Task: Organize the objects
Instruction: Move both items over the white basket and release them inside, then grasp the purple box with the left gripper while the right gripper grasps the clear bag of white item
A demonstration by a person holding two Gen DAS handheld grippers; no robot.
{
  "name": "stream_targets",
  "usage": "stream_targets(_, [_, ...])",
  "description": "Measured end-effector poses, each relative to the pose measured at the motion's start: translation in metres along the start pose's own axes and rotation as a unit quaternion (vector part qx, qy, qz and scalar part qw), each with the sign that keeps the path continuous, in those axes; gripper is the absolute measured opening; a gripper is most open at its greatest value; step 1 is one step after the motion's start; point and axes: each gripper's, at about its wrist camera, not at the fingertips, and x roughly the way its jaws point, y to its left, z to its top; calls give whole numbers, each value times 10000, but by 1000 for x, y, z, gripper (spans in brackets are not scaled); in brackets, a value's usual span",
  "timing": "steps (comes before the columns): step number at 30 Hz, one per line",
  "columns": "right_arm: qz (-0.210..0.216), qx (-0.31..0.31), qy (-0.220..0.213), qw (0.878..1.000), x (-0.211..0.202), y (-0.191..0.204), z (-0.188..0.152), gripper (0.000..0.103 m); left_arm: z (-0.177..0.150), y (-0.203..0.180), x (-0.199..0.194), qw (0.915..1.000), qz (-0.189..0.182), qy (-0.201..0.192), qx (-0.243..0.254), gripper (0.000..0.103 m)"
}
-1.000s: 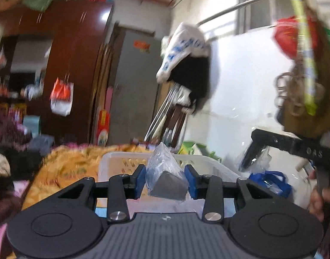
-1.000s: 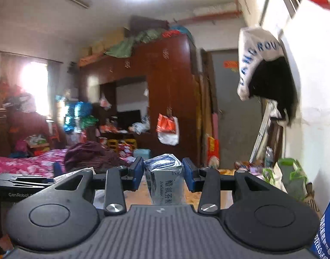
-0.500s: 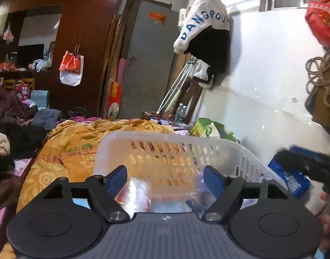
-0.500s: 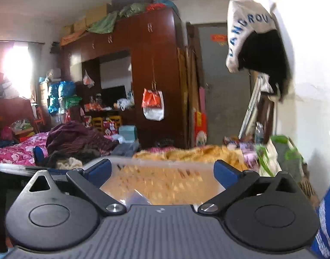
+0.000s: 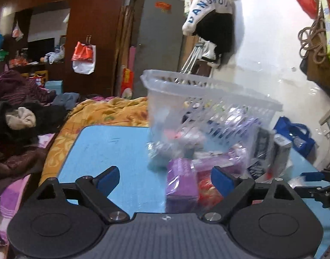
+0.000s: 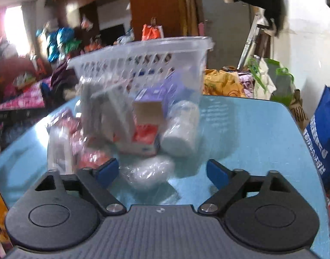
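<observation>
both tongs [image 5: 164,179] [image 6: 162,171] agape, empty

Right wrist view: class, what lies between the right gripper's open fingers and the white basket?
Wrapped packets piled on the blue table, the nearest a clear-wrapped white bundle between the right gripper and basket.

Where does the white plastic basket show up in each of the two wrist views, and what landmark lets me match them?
Left wrist view: the basket stands right of centre on the blue table, behind wrapped packets.
Right wrist view: the basket sits centre-left, upper half, packets piled before it.
Shared landmark: the red and white bag hanging on the dark wardrobe, also seen above the basket rim.
</observation>
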Motion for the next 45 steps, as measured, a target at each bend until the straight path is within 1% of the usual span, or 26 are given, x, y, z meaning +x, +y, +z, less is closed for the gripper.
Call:
stream_targets(3, [153, -24, -26, 9999, -1, -2, 0, 75, -6, 7, 4, 9999, 28, 165, -44, 94])
stream_targets(5, [252, -12, 85, 9996, 2, -2, 0, 73, -9, 6, 7, 9997, 23, 247, -17, 94])
stream_targets(6, [231, -32, 129, 9996, 3, -2, -3, 66, -9, 5, 9, 9997, 7, 260, 29, 94])
stream_targets(7, [145, -95, 125, 9998, 3, 2, -5, 63, -10, 4, 9, 9997, -25, 236, 77, 94])
stream_targets(8, [60, -191, 130, 9997, 3, 5, -5, 62, -12, 3, 11, 9997, -66, 221, 116, 94])
stream_targets(9, [1, -287, 125, 9995, 3, 10, -7, 58, -11, 3, 15, 9996, -79, 269, 98, 93])
stream_targets(11, [-83, -380, 81, 9992, 2, 13, -10, 55, -13, 2, 20, 9993, -2, 361, 51, 92])
stream_targets(13, [-94, -328, -22, 9994, -1, 11, -11, 54, -13, 0, 19, 9994, 25, 349, 74, 91])
stream_targets(16, [123, -121, -212, 9996, -6, 2, -13, 53, -12, -4, 20, 9994, 98, 315, 113, 90])
stream_targets(19, [216, -35, -332, 9992, -9, -1, -13, 53, -12, -7, 21, 9994, 79, 303, 176, 76])
stream_targets(20, [241, -16, -356, 9991, -9, -1, -13, 53, -12, -7, 22, 9992, 73, 343, 182, 68])
stream_targets(22, [237, -13, -390, 9990, -10, -2, -13, 53, -12, -7, 26, 9989, -3, 435, 180, 65])
stream_targets(25, [277, 6, -439, 9987, -10, -2, -13, 53, -12, -10, 26, 9987, 61, 457, 234, 64])
stream_targets(26, [279, 4, -451, 9986, -10, -2, -13, 53, -12, -12, 26, 9985, 80, 452, 286, 60])
stream_targets(27, [283, 3, -467, 9985, -11, -2, -13, 53, -12, -14, 25, 9985, 75, 433, 329, 48])
stream_targets(28, [286, 10, -485, 9984, -11, -3, -13, 53, -13, -15, 24, 9983, 103, 413, 389, 39])
stream_targets(29, [300, 10, -499, 9983, -11, -3, -13, 53, -14, -16, 23, 9983, 150, 385, 407, 40])
stream_targets(31, [320, -1, -531, 9981, -12, -2, -13, 53, -15, -14, 16, 9990, 180, 180, 360, 40])
stream_targets(33, [335, -19, -600, 9976, -13, -2, -13, 53, -17, -12, 9, 9995, 63, -50, 316, 40])
stream_targets(37, [285, -48, -691, 9972, -14, -1, -14, 53, -18, -12, 0, 9988, -128, -349, 308, 40])
stream_targets(41, [268, -59, -756, 9968, -15, -1, -15, 53, -18, -10, -3, 9983, -246, -475, 235, 40])
stream_targets(45, [242, -61, -815, 9964, -16, -1, -15, 53, -19, -9, -4, 9981, -305, -499, 215, 40])
